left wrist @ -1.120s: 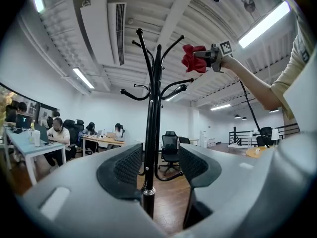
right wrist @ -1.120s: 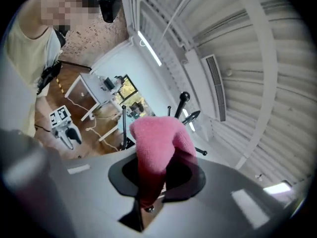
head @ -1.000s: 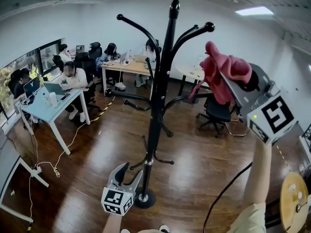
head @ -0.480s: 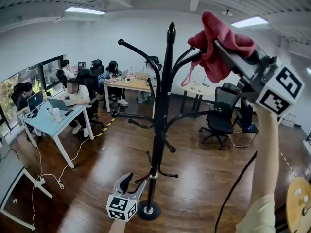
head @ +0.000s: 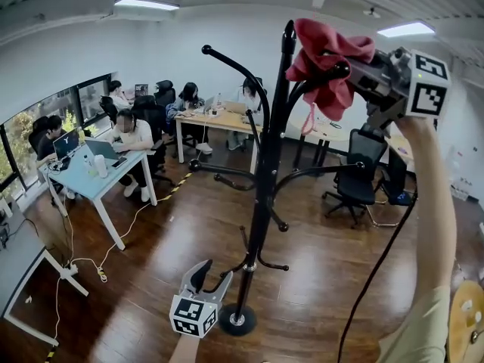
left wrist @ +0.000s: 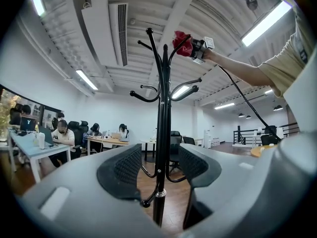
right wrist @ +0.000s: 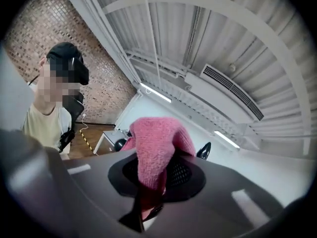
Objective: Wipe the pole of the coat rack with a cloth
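Observation:
The black coat rack pole (head: 265, 180) stands on a round base (head: 238, 321) on the wood floor. My right gripper (head: 342, 69) is raised to the rack's top and is shut on a pink cloth (head: 325, 55). The cloth hangs just right of the pole's tip, against an upper hook (head: 344, 68); I cannot tell whether it touches the pole. In the right gripper view the cloth (right wrist: 156, 150) fills the right gripper (right wrist: 156, 175). My left gripper (head: 213, 275) is open low beside the pole. In the left gripper view the pole (left wrist: 162, 133) rises in the gap of the left gripper (left wrist: 159, 165).
Curved hooks (head: 227, 59) stick out from the pole at several heights. People sit at desks (head: 113, 165) to the left and back. An office chair (head: 361, 174) stands at the right, a round table (head: 465, 320) at the lower right. Cables (head: 113, 240) lie on the floor.
My right gripper has risen and swung left with the cloth, from right of the rack up to its top. The left gripper has stayed low by the pole.

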